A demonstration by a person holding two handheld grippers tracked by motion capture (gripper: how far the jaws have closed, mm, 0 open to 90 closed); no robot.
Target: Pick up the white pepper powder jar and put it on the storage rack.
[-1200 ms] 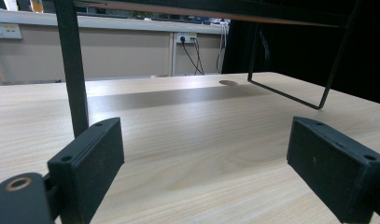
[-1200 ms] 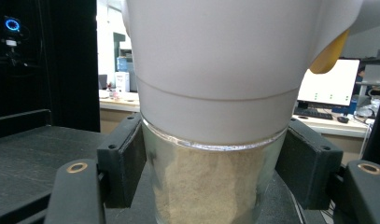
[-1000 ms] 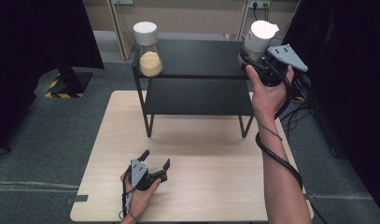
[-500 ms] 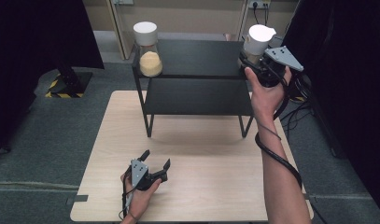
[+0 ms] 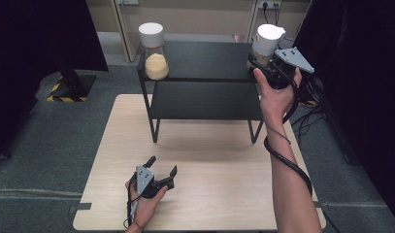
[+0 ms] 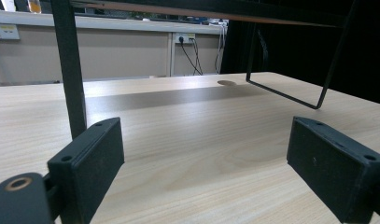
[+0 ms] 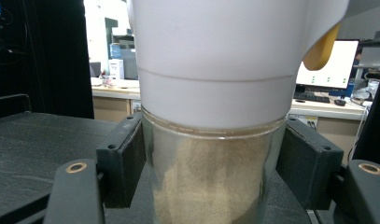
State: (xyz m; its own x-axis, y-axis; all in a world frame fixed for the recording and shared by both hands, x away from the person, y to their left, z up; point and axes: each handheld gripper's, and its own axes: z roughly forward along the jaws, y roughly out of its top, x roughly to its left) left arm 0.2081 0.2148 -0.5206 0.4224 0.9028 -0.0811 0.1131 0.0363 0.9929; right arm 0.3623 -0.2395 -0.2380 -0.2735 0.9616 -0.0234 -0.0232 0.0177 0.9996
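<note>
Right gripper [image 5: 263, 65] is clamped on the jar [image 7: 215, 182] just under its white lid, at the rack's [image 5: 205, 87] top shelf, right-hand end. Grip looks secure, so the lift or move is what remains. Left gripper [image 5: 161, 171] rests near the table's [image 5: 112, 145] front edge, jaws apart, holding nothing.

The right forearm stretches far forward and up, its hand wrapped around the black right hand-held gripper [image 5: 261, 62], jaws clamped tight. The left hand-held gripper [image 5: 162, 166] sits low by the near edge, level, jaws spread wide apart.
</note>
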